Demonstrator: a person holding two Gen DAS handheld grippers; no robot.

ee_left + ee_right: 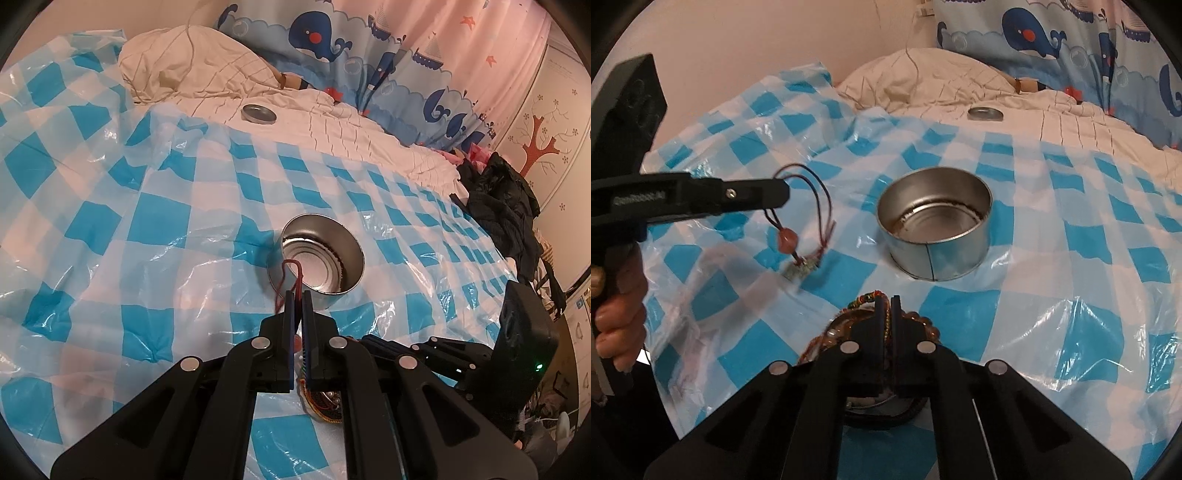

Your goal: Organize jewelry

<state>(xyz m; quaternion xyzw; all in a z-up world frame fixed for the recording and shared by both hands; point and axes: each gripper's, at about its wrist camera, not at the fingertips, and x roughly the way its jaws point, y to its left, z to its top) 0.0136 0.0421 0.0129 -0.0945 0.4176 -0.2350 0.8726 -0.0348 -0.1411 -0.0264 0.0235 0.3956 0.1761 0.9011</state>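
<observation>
An open round metal tin (pixel 321 254) (pixel 934 229) stands on the blue-and-white checked plastic sheet (pixel 1052 258). My left gripper (pixel 298 293) (pixel 781 194) is shut on the red cord (pixel 291 269) of a necklace, just short of the tin's near rim. Its orange bead and pendant (pixel 792 243) hang below, left of the tin. My right gripper (pixel 886 301) is lower, over a pile of beaded jewelry (pixel 831 332) (pixel 325 406). It is shut, with a thin beaded strand (pixel 886 321) pinched between its fingers.
The tin's lid (pixel 258 112) (pixel 985 113) lies far back on the cream quilt. A pillow (pixel 177 62) and a whale-print curtain (pixel 332 40) are behind. Dark clothing (pixel 498 206) is heaped at the right edge. A hand (pixel 620 302) grips the left gripper's handle.
</observation>
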